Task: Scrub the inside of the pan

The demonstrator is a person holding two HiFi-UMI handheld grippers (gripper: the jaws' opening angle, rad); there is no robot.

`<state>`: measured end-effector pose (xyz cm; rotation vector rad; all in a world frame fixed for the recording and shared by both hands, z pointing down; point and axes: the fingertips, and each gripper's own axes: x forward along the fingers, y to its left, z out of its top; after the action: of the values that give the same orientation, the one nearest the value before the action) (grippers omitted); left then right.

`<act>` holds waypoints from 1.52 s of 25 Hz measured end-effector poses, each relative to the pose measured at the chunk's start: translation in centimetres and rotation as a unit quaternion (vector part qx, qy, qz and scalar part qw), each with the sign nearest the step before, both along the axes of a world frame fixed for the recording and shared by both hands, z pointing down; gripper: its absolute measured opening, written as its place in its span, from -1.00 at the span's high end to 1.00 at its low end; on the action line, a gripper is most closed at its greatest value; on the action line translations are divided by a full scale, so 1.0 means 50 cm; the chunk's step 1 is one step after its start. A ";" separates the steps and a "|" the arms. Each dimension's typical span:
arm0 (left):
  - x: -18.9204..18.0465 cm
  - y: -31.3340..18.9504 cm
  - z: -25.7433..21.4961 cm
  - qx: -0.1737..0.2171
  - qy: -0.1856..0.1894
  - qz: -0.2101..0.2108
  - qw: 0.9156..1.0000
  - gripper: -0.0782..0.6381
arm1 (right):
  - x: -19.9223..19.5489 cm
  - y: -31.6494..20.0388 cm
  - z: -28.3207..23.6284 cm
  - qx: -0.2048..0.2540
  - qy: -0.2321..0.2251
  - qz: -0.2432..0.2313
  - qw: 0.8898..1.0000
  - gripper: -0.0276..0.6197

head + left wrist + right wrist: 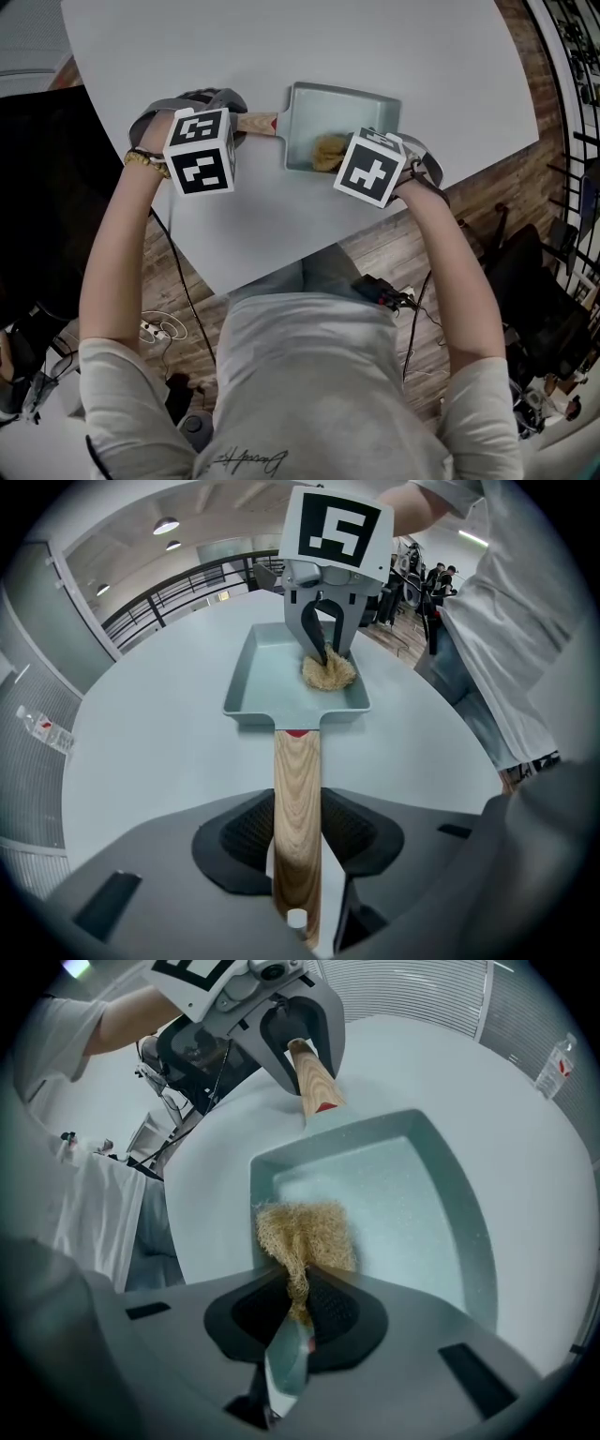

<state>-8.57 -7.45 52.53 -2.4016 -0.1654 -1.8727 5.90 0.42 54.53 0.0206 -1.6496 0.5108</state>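
Observation:
A square pale-green pan (366, 100) (272, 682) (422, 1204) with a wooden handle (255, 121) (297, 827) (314, 1077) lies on the white table (309, 47). My left gripper (217, 131) (298, 855) is shut on the wooden handle, holding it from the left. My right gripper (349, 161) (302, 1312) is shut on a tan loofah scrubber (328, 150) (328, 672) (305, 1237). The scrubber presses on the pan's floor at its near corner, close to the rim.
The table's front edge (281, 272) runs just below the pan, with wooden floor (375, 244) and cables (178, 281) beyond it. A plastic bottle (42, 728) (553, 1065) lies far off on the table. A railing (178, 597) stands behind.

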 end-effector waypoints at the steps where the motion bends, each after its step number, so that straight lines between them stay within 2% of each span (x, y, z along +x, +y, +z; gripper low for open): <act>1: 0.000 0.000 0.001 0.001 0.001 0.004 1.000 0.35 | 0.001 -0.001 0.000 -0.001 0.002 -0.003 1.000 0.75; 6: 0.000 0.005 0.000 0.004 -0.003 0.014 1.000 0.35 | 0.011 -0.034 0.001 0.007 0.015 -0.015 1.000 0.74; 12: -0.001 0.013 -0.005 0.004 -0.003 0.018 1.000 0.35 | 0.049 -0.122 -0.002 0.044 0.032 0.015 0.998 0.74; 15: 0.000 0.012 -0.005 0.001 -0.002 0.017 1.000 0.35 | 0.057 -0.169 -0.001 0.065 0.026 0.024 0.997 0.74; 20: 0.000 0.009 -0.005 -0.001 0.000 0.013 1.000 0.35 | 0.062 -0.188 0.000 0.063 0.024 0.031 0.997 0.74; 24: -0.003 0.004 -0.009 0.001 -0.002 0.005 1.000 0.35 | 0.056 -0.183 -0.002 0.072 0.025 0.026 0.997 0.74; 32: 0.000 -0.001 0.002 0.002 -0.010 -0.004 1.000 0.35 | 0.062 -0.126 0.003 0.047 0.027 0.034 0.998 0.74; 38: 0.000 -0.008 -0.002 0.001 -0.010 -0.004 1.000 0.35 | 0.049 -0.033 -0.006 -0.004 0.031 0.023 0.999 0.74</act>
<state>-8.57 -7.86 52.43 -2.3861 -0.1550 -1.9012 8.35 -1.24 54.25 0.0682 -1.5895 0.5479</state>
